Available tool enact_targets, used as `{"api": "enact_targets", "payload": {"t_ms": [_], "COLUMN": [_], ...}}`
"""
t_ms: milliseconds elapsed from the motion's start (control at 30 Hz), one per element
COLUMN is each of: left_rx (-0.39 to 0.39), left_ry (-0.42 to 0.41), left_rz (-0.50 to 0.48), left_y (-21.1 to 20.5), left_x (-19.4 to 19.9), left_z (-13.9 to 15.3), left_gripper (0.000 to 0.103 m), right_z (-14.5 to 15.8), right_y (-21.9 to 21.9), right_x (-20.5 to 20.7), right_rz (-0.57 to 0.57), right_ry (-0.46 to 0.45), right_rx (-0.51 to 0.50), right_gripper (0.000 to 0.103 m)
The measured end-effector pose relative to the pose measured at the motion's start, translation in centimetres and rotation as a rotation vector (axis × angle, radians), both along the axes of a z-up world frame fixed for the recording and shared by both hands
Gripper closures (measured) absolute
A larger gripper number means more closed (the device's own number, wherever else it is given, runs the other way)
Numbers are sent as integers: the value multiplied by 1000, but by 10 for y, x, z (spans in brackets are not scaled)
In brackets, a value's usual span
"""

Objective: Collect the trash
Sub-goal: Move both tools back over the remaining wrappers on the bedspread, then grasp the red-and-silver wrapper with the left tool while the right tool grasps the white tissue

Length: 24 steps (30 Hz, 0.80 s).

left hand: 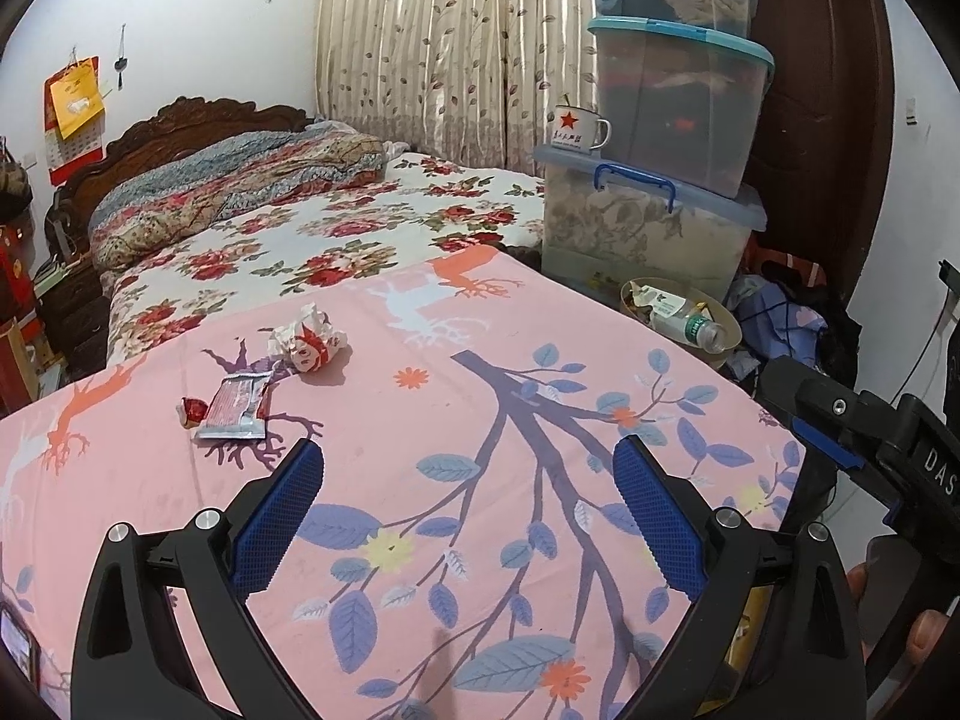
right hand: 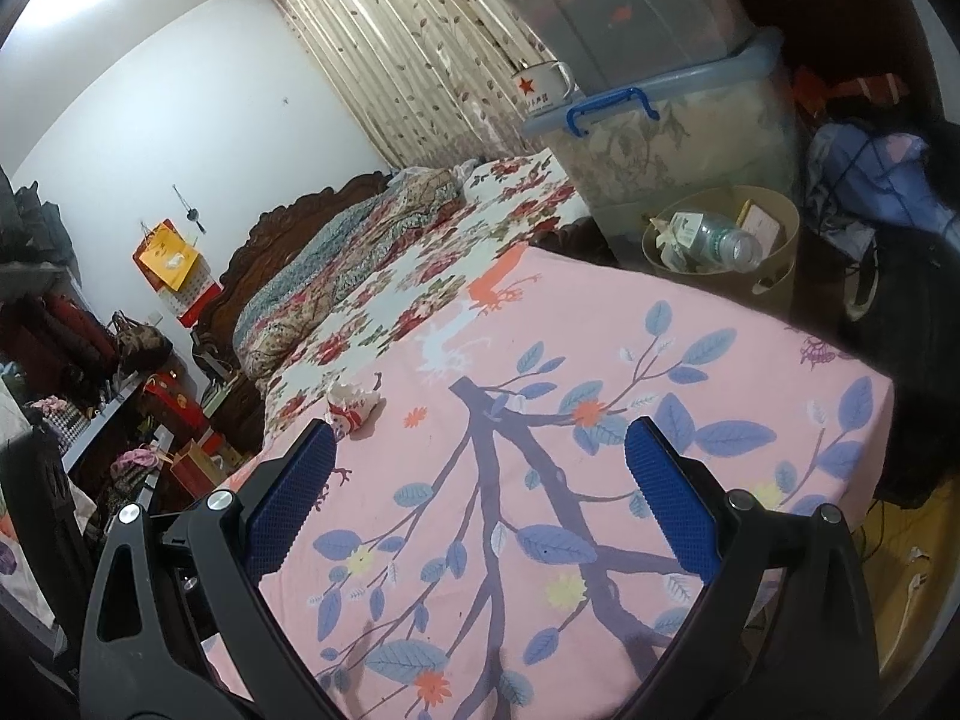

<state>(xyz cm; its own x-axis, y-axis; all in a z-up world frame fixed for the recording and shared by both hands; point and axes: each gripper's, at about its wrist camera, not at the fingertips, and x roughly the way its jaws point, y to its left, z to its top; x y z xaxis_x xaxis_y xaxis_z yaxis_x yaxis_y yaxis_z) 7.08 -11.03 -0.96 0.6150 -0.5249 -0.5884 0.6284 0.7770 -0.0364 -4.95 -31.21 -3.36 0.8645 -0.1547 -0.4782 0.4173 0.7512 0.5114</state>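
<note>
Left gripper [left hand: 468,516] and right gripper [right hand: 480,498] both spread, empty; crumpled white-red paper wrapper [left hand: 309,339] and flat silver-red foil packet [left hand: 234,408] ahead-left, awaiting pickup; round beige plastic bin [left hand: 729,315] ahead-right.

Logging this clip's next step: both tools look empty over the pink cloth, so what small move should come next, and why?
Probably move the left tool forward-left toward the flat wrapper. Both it and the right tool are open and empty; the wrapper, a small red scrap and a crumpled wad still lie on the cloth, nearest the left tool. The bin already holds a bottle.
</note>
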Motion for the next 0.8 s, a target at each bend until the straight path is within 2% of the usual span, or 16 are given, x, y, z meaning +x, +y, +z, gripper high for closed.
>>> {"api": "enact_targets", "payload": {"t_ms": [267, 400, 500, 700, 800], "left_rx": [8, -4, -12, -9, -2], "left_ry": [22, 78, 103, 215, 284], "left_rz": [25, 49, 114, 294, 316], "left_y": [8, 21, 43, 96, 105], "left_x": [9, 30, 60, 154, 200], "left_z": [-8, -17, -19, -34, -47], "left_gripper": [10, 10, 10, 10, 10], "right_z": [-6, -11, -15, -34, -43], "right_y": [4, 7, 9, 13, 17], "right_x": [14, 26, 37, 64, 84], "right_rz": [23, 46, 71, 126, 182], "right_ry": [24, 48, 60, 119, 167], "right_rx": [7, 8, 9, 29, 39], "right_gripper": [7, 7, 7, 7, 7]}}
